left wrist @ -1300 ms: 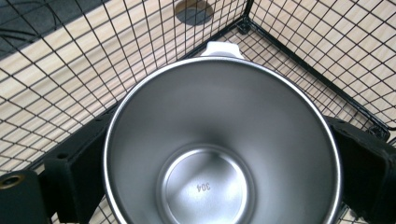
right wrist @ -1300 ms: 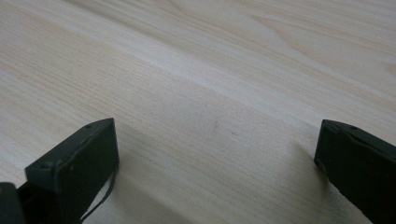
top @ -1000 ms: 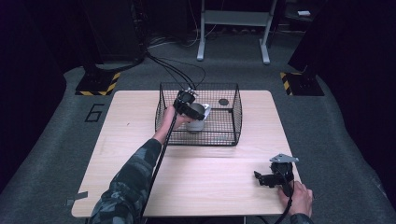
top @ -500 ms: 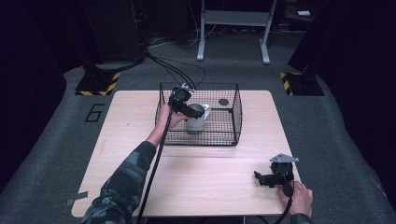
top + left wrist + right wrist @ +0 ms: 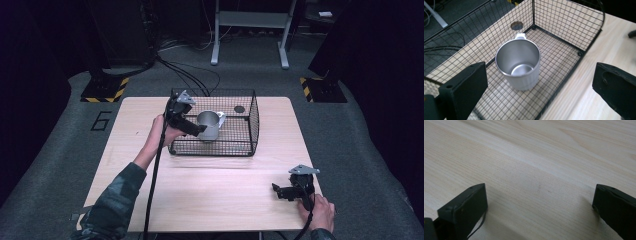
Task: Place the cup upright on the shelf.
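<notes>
The left gripper hung wide open and empty beside the upright metal cup in the wire basket, best withdrawn straight and slowly, while the right gripper rested open and empty on the table.

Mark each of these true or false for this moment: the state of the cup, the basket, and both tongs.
1. The metal cup stands upright inside the wire basket. True.
2. The cup holds liquid. False: it is empty.
3. The left tongs are shut on the cup. False: the jaws stand wide open, apart from it.
4. The right tongs are open over bare table. True.
5. The basket lies tipped on its side. False: it sits flat, open upward.
</notes>
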The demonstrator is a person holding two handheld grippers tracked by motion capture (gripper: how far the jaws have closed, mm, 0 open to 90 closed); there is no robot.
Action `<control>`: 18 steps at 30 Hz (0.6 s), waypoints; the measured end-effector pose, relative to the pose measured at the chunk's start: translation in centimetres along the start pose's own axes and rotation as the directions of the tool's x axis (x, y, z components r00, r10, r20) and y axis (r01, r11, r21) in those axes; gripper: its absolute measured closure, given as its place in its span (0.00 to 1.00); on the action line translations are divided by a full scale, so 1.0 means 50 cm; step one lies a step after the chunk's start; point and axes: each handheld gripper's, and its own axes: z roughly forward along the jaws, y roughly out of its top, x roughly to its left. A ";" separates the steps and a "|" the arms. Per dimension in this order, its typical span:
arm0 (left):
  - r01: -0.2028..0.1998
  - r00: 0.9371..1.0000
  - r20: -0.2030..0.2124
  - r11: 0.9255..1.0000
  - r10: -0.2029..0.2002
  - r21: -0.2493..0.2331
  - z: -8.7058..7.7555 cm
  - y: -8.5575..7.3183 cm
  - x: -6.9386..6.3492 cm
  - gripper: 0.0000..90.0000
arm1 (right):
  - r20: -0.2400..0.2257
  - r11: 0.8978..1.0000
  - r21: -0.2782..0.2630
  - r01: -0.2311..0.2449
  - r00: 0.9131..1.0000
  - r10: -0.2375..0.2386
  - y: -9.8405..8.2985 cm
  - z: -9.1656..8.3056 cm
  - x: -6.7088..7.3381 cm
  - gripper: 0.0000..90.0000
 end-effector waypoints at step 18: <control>-0.079 0.994 -0.072 0.997 0.080 0.012 -0.132 -0.150 -0.078 0.00 | 0.000 1.000 -0.001 -0.001 1.000 0.001 0.000 0.000 0.000 0.00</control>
